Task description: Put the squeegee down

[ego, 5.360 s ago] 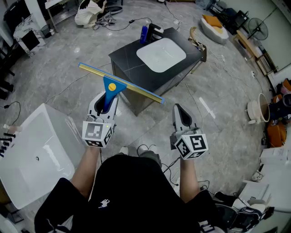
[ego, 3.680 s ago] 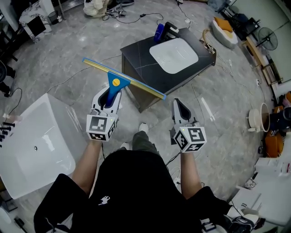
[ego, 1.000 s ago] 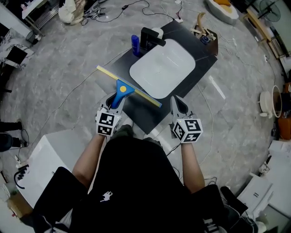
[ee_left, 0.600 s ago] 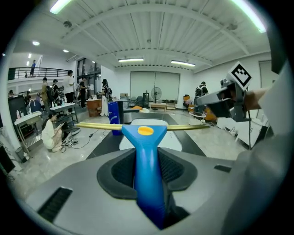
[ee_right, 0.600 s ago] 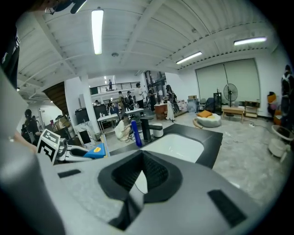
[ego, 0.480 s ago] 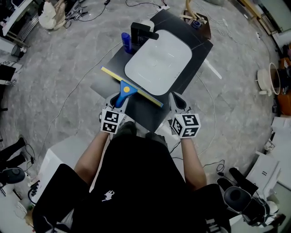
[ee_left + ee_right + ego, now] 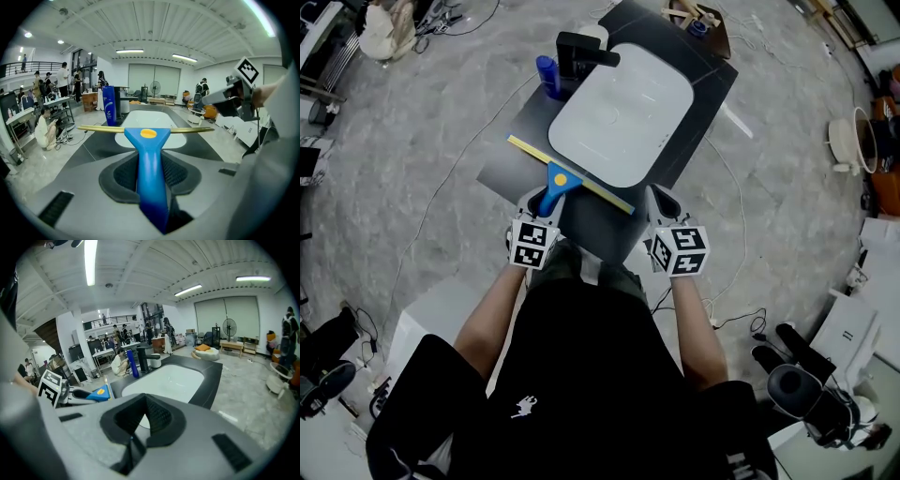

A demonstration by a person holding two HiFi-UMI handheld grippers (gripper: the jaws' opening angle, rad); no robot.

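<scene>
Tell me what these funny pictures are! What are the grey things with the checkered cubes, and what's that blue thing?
A person holds a hand tool called a gripper in each hand. Each one has two jaws that pinch, and the checkered cube is part of it. The head view comes from a camera on the person's head, looking down. The other two come from small cameras riding on each gripper. The left gripper is pinching the blue handle of a squeegee, a wiper with a long yellow blade. The right gripper is shut and holds nothing. Below them is a black counter with a white sink, a black tap and a blue bottle.
</scene>
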